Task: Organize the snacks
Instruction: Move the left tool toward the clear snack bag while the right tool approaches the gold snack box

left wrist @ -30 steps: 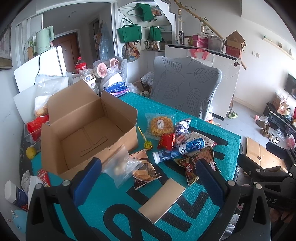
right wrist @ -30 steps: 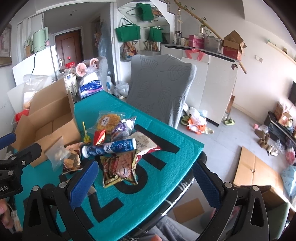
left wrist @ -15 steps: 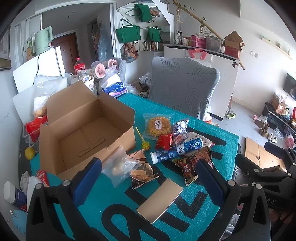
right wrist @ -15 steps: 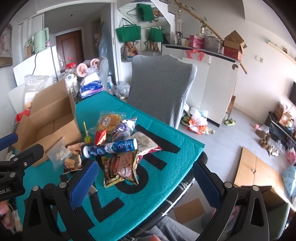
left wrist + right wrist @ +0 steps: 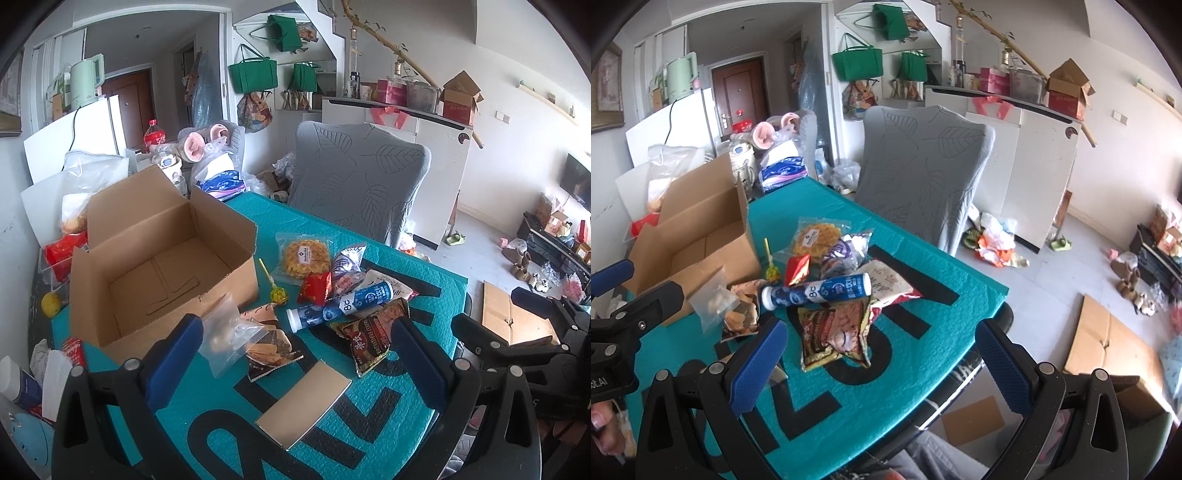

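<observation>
left wrist view: the left gripper (image 5: 295,358) hangs over the near edge of the table (image 5: 436,295), fingers spread wide with nothing between them. an open box (image 5: 159,266) sits at the table's left edge, flaps up and nothing inside. the snacks lie in a loose heap just right of the box, toward the middle of the table. a clear bag (image 5: 231,336) leans against the box's near right corner, touching a torn wrapper (image 5: 271,345). a lollipop (image 5: 275,291) lies by the box's right wall. behind it is a yellow crisp pack (image 5: 304,254), then a red packet (image 5: 314,288) and a purple-white pouch (image 5: 345,264). a blue tube (image 5: 343,302) lies across the heap, on top of a white packet (image 5: 395,286), with a dark packet (image 5: 371,338) just in front of it. a flat card (image 5: 304,402) lies alone near the table's front edge, between the fingers in this view. the right gripper (image 5: 517,321) shows at the right, off the table's edge. a grey chair (image 5: 354,181) stands behind the table.

right wrist view: the right gripper (image 5: 881,360) hovers over the table's near right corner, jaws wide apart and holding nothing. the tube (image 5: 816,290) lies on the pile, the dark packet (image 5: 833,338) is nearest the fingers, and the box (image 5: 690,240) stands at the left.
</observation>
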Motion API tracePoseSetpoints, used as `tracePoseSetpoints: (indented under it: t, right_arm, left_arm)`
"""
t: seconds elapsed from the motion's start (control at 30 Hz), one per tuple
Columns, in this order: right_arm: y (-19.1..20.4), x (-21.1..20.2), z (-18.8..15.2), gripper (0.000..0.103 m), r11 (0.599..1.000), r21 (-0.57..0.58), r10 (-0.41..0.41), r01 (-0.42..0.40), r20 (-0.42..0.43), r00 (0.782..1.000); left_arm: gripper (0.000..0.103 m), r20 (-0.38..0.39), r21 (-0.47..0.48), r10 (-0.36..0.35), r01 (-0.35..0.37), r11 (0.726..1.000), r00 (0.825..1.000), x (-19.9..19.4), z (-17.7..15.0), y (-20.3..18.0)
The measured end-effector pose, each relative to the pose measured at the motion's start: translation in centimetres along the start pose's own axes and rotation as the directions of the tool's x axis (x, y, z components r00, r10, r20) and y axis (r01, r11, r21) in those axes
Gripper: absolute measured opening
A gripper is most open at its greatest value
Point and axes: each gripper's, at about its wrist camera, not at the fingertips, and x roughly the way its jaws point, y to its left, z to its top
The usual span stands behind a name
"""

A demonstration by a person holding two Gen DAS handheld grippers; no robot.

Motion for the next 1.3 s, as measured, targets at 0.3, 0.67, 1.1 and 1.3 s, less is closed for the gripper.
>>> tracePoseSetpoints:
  t: [0.3,0.67,1.1,1.3]
  right_arm:
    - [-0.8,1.9,-1.2,0.103,0.995,-0.004,0.102,-0.102,-0.036,0.994]
    - [0.6,3.9,-3.2,0.103,0.973,-0.065,0.215,-0.222,-0.090,0.972]
    - [1.1,5.9,-5.0,0.103,0.964,-0.097,0.229,-0.247,-0.165,0.959]
    - [0.5,6.4,-5.0,0.103,0.971,-0.095,0.203,-0.221,-0.173,0.964]
  left_arm:
    - [0.103,0.041,-0.065,0.014,-0.011,0.998,0.999,0.5,-2.0,1.1]
    - [0.103,-0.070,-0.110,-0.009,0.001,0.994,0.997,2.8,-6.0,1.7]
    - [0.103,-0.188,-0.150,0.005,-0.034,0.988,0.982,6.4,-9.2,2.9]
    - [0.103,-0.216,-0.153,-0.031,-0.003,0.988,0.976,7.3,-9.7,2.2]
